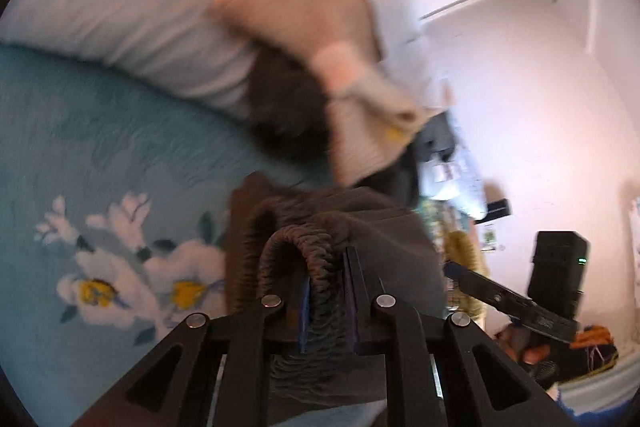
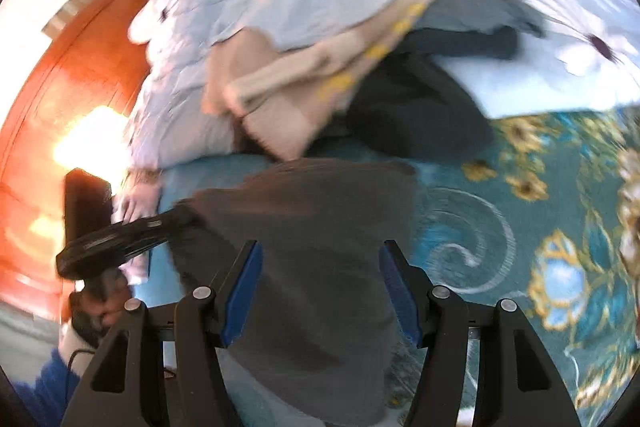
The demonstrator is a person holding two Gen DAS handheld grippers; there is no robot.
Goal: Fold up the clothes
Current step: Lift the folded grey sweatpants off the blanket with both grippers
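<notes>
A dark brown-grey garment point(image 1: 380, 227) lies on the teal flowered bedspread point(image 1: 80, 147). My left gripper point(image 1: 328, 291) is shut on its ribbed hem point(image 1: 304, 247), which arches up between the blue pads. In the right wrist view the same garment point(image 2: 320, 219) spreads under my right gripper point(image 2: 322, 291), which is open, pads apart above the cloth. The left gripper point(image 2: 176, 217) reaches the garment's left edge there. One of the right gripper's fingers point(image 1: 500, 295) shows past the garment's right side.
A loose pile of beige, pale blue and dark clothes point(image 2: 320, 67) lies just beyond the garment, against a light quilt point(image 1: 120, 7). An orange wooden headboard point(image 2: 60, 87) stands to the left. A person's hand point(image 2: 104, 307) holds the left gripper's handle.
</notes>
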